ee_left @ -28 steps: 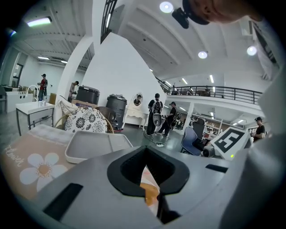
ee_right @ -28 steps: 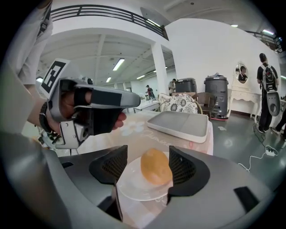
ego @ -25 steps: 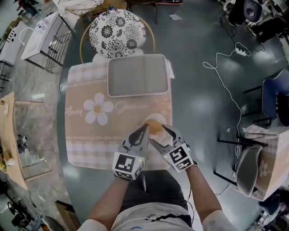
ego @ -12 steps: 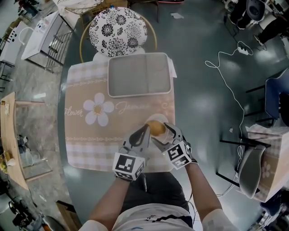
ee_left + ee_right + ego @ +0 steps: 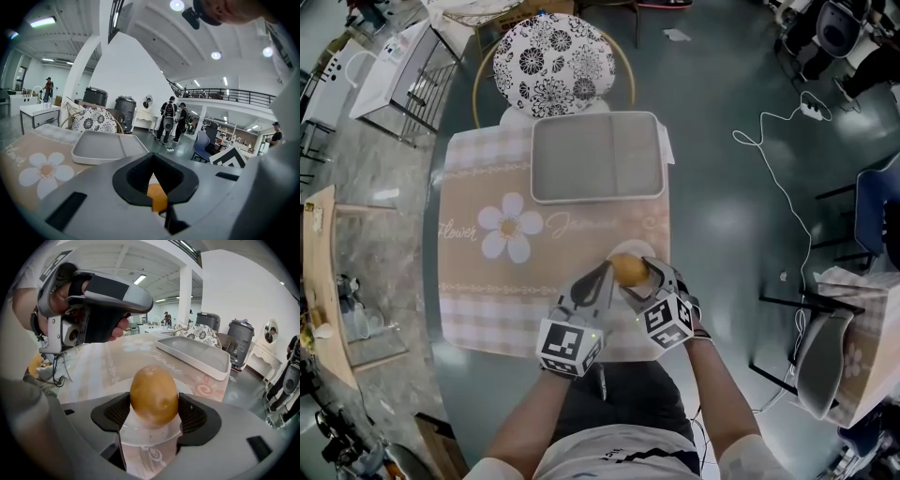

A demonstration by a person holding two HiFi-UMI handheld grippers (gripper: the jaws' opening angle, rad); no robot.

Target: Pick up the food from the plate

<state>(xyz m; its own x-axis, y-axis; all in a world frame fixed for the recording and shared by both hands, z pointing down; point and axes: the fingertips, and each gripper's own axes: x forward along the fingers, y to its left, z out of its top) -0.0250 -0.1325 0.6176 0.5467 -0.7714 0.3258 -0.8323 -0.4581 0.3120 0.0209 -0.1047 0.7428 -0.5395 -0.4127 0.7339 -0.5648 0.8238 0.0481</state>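
Left claw [image 5: 605, 270] crowds the food's [image 5: 628, 269] left; bare tablecloth [image 5: 600, 223] reaches the tray [image 5: 598, 157].

One tray [image 5: 598, 157] lies on one tabletop [image 5: 478, 309]. Just in front of the tray: one plate [image 5: 655, 251] with one potato [image 5: 628, 269]. Left of that, one flower print [image 5: 508, 226]. Two grippers, the left gripper [image 5: 605, 269] and the right gripper [image 5: 643, 278], each with one marker cube, so two cubes [image 5: 569, 345]. Behind the tray stands one chair [image 5: 562, 63]. Right of the tray, one cable [image 5: 773, 155] on the floor. Far beyond the tray in the left gripper view: two bins [image 5: 95, 96] and four people [image 5: 168, 117].
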